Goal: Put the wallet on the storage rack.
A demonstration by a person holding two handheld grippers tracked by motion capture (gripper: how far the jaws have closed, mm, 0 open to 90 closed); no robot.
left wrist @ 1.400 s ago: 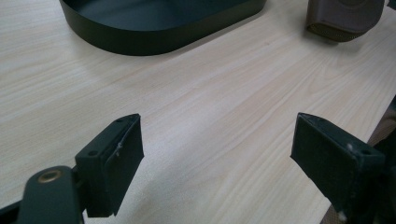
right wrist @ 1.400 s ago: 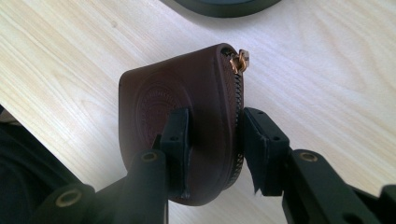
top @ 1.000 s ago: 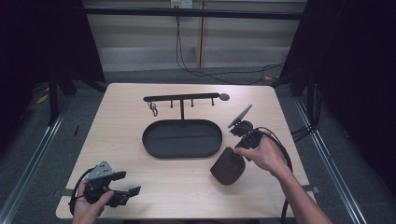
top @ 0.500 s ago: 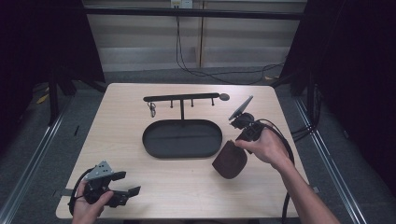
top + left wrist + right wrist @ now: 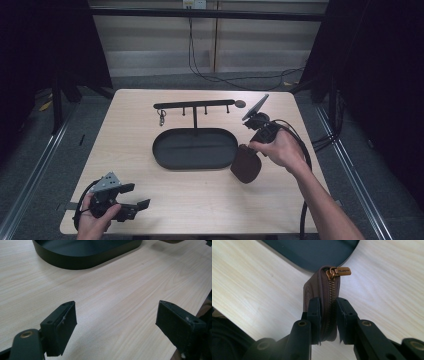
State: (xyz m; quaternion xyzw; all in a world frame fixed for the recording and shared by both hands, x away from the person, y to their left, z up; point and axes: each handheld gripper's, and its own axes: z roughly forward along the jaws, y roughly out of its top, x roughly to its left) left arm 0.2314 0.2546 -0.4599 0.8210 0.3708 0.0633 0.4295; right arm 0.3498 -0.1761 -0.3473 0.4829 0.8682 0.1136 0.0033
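Observation:
A dark brown zip wallet (image 5: pixel 322 282) with a brass zipper pull stands on edge between the pads of my right gripper (image 5: pixel 328 315). The jaws have just been closing and now press on both of its sides. In the high view the right gripper (image 5: pixel 251 149) holds the wallet (image 5: pixel 246 164) a little above the table, just right of the black oval tray (image 5: pixel 160 150). My left gripper (image 5: pixel 137 196) rests at the table's front left corner. Its jaws stand wide open over bare wood (image 5: pixel 116 322), with the tray (image 5: pixel 82 258) farther off.
Behind the tray stands a black bar rack (image 5: pixel 195 105) with several pegs, and a small key (image 5: pixel 162 120) hangs from one. The tray's rim (image 5: pixel 319 252) lies just beyond the wallet. Cables trail off the right side of the table.
The right hand has lifted the wallet off the table and carried it a little farther back, beside the tray's right end. The left gripper has stayed put.

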